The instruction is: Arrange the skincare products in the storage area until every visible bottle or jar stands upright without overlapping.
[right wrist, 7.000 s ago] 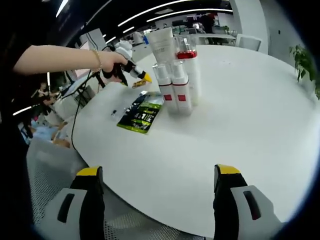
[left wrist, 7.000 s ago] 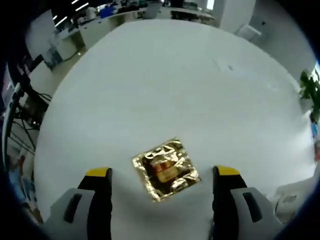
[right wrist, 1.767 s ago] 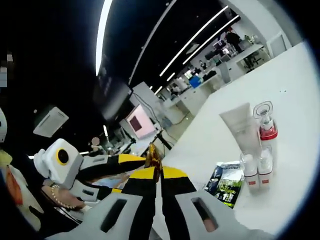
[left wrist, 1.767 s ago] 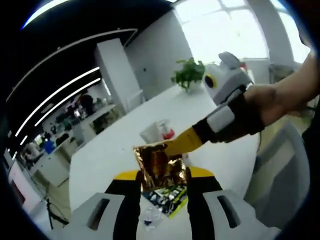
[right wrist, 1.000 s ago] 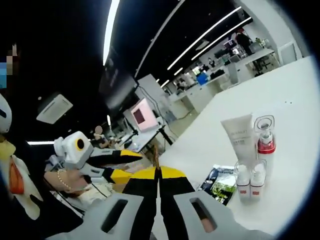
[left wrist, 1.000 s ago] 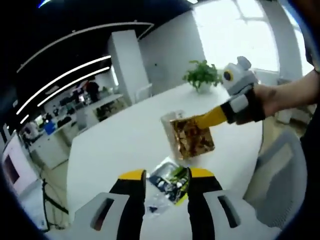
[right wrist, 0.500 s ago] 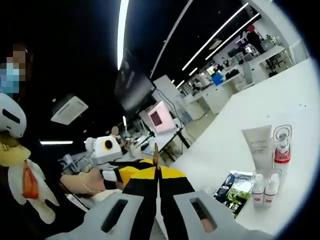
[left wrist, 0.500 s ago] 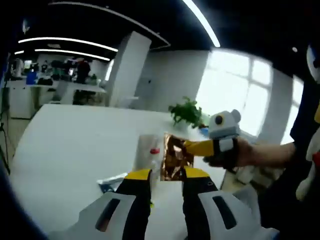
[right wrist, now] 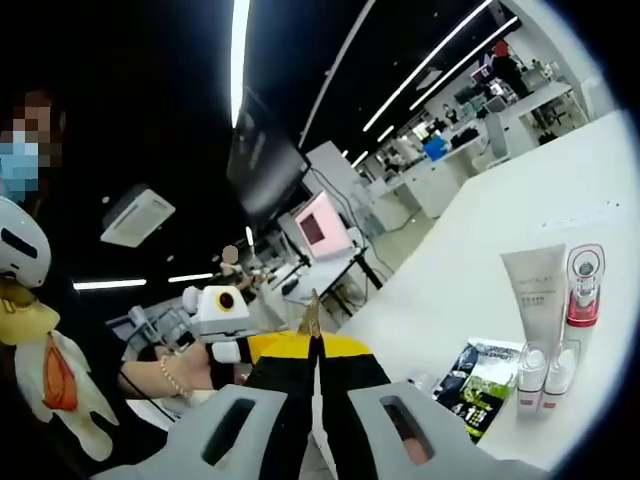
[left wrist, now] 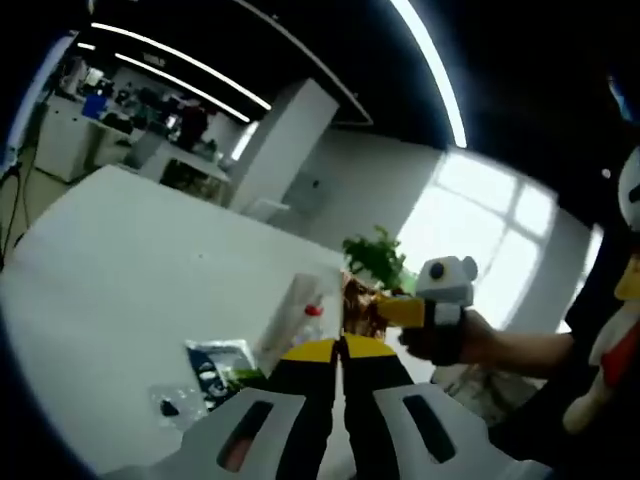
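Left gripper view:
left tongs [left wrist: 338, 348]: clenched, jaws together, nothing between.
right tongs [left wrist: 372, 305]: enter from the right in a hand [left wrist: 452, 336] — grasping the crinkled gold foil sachet [left wrist: 357, 304] above the round white bench [left wrist: 90, 250].
bench items: white tube [left wrist: 288, 316], dark green sachet [left wrist: 218, 362].

Right gripper view:
right tongs [right wrist: 313, 343]: clenched on the gold sachet's edge [right wrist: 312, 315] — held in the air.
left tongs [right wrist: 262, 346]: just behind.
bench [right wrist: 470, 260]: tube [right wrist: 535, 284], red-collared clear bottle [right wrist: 582, 285], two small white bottles [right wrist: 543, 380] upright, touching; green sachet [right wrist: 482, 383] flat beside.

Crinkled gold foil on the sachet [left wrist: 362, 305] — shiny, metallic. Glossy printed film on the dark packet [right wrist: 478, 384]. Smooth matt white on the table [left wrist: 110, 250] and tube [right wrist: 532, 288]. Clear glossy plastic around the red-capped bottle [right wrist: 582, 288] — matt grey plastic on both grippers' bodies.
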{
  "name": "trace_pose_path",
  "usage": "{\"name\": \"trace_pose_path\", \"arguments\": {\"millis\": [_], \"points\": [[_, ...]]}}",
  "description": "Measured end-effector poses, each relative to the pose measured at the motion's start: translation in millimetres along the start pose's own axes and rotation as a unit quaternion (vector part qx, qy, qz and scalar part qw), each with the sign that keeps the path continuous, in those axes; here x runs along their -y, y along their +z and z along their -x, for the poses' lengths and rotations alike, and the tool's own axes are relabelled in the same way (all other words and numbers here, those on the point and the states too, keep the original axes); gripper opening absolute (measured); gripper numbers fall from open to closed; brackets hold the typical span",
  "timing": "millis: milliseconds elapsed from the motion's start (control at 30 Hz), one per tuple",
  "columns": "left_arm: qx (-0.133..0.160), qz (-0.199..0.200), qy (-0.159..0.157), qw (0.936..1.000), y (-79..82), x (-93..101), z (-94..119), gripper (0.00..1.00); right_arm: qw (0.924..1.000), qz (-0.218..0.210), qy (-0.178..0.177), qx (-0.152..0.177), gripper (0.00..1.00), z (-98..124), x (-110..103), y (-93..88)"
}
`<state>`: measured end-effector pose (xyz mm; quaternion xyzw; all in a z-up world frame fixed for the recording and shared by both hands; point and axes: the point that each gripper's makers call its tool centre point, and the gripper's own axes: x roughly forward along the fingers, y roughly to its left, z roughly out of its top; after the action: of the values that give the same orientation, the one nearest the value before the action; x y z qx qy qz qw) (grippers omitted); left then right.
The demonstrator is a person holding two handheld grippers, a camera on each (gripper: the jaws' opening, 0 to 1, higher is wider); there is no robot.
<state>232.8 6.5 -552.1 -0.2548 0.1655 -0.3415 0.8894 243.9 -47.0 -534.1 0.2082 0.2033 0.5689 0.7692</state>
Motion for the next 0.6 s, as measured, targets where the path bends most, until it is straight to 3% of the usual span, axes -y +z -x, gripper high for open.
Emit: {"name": "trace_pose_path", "arguments": {"millis": [233,400,600], "points": [[0.042,0.092,0.021,0.9947,9.1,-15.9,17,0.05,0.9945,0.089,-0.037,-0.040,0.07,-20,-3,3.8],[0.038,0.095,0.027,0.9944,4.5,-25.6,23,0.05,0.9910,0.118,-0.047,-0.042,0.07,-33,-2,10.4],[0.028,0.097,0.042,0.9940,1.1,-35.7,27,0.05,0.9864,0.141,-0.053,-0.067,0.04,-43,7,3.5]]}}
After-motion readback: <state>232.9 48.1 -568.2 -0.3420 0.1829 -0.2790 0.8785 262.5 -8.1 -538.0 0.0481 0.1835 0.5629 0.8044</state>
